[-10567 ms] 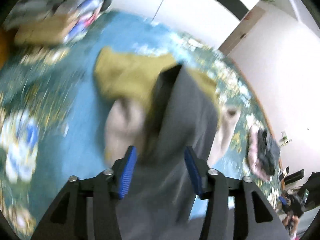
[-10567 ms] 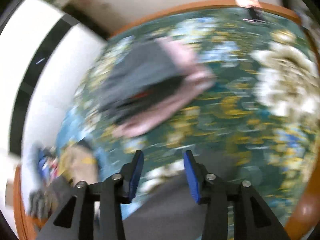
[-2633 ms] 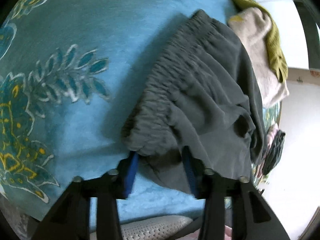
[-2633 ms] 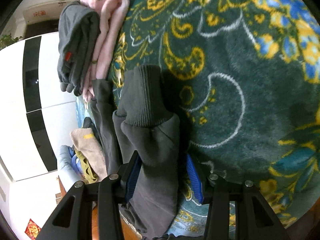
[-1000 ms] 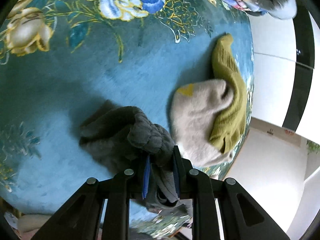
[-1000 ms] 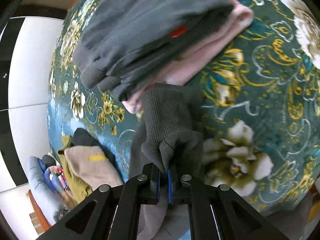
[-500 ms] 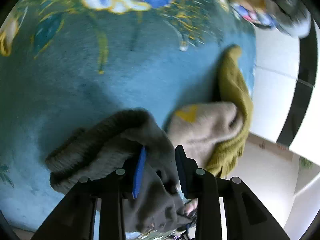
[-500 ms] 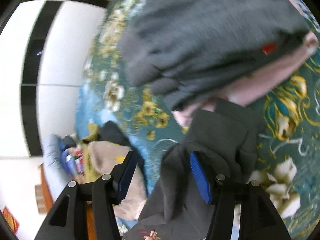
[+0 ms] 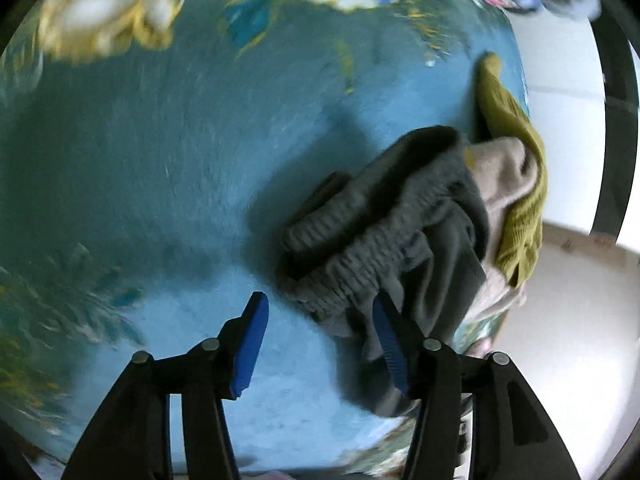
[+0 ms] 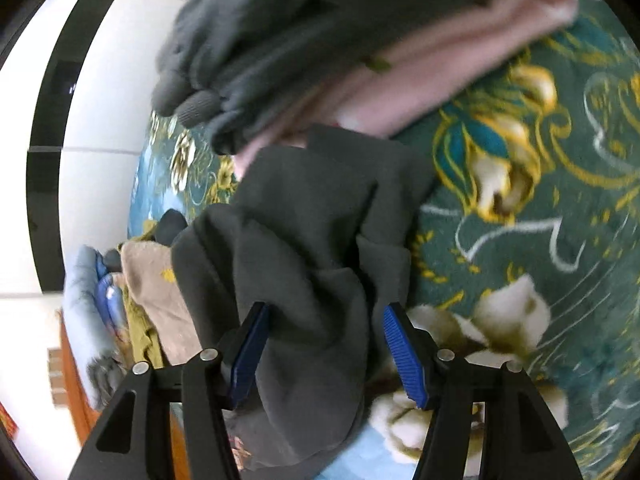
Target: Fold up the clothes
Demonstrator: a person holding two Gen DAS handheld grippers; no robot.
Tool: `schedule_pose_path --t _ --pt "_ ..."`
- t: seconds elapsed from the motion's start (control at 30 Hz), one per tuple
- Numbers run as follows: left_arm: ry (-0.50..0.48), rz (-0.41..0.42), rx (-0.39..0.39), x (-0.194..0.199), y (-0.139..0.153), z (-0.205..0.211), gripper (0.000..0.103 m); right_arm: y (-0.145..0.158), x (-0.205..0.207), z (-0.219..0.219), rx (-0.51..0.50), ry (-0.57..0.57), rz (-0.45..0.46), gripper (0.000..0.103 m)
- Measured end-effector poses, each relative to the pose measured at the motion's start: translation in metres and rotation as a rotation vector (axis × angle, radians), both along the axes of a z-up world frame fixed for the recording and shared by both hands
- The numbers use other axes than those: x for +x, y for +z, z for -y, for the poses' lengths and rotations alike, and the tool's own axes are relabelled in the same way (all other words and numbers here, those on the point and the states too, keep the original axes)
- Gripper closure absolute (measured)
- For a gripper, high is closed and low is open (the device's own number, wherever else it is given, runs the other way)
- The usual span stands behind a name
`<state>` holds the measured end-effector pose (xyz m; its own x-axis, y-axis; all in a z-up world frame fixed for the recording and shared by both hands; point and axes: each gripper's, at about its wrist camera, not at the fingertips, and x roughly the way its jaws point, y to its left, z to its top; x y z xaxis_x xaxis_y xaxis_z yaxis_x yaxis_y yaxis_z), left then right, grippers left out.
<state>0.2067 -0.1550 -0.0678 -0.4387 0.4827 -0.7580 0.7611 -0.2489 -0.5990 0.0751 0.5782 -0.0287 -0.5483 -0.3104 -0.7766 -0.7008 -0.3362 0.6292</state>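
Note:
Dark grey sweatpants (image 9: 384, 232) lie bunched on the blue floral bedspread (image 9: 160, 160), their ribbed waistband toward my left gripper (image 9: 320, 340). That gripper is open, its right finger against the cloth. In the right wrist view the same grey pants (image 10: 304, 240) lie folded over on themselves. My right gripper (image 10: 324, 348) is open just above them, holding nothing.
A beige garment (image 9: 508, 176) on an olive one (image 9: 516, 160) lies just beyond the pants. A folded stack of grey (image 10: 280, 28) and pink (image 10: 440, 60) clothes lies ahead of the right gripper. A pile of blue clothes (image 10: 92, 296) lies at the far left.
Both grippers have opened and let go of the grey pants, which now lie folded over on the bed. Both have drawn back a little.

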Motion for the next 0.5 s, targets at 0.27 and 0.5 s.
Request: schedule_pose_path --t 0.27,0.5 --pt "0.094 -0.054 0.055 -0.010 -0.036 -0.018 0.033 -0.002 0.022 -0.007 0.011 -0.031 -0.001 0.040" --pt "0.153 -0.090 -0.009 -0.030 -0.031 -0.017 0.032 -0.016 0.031 -0.004 -0.023 -0.047 0.005 0.040"
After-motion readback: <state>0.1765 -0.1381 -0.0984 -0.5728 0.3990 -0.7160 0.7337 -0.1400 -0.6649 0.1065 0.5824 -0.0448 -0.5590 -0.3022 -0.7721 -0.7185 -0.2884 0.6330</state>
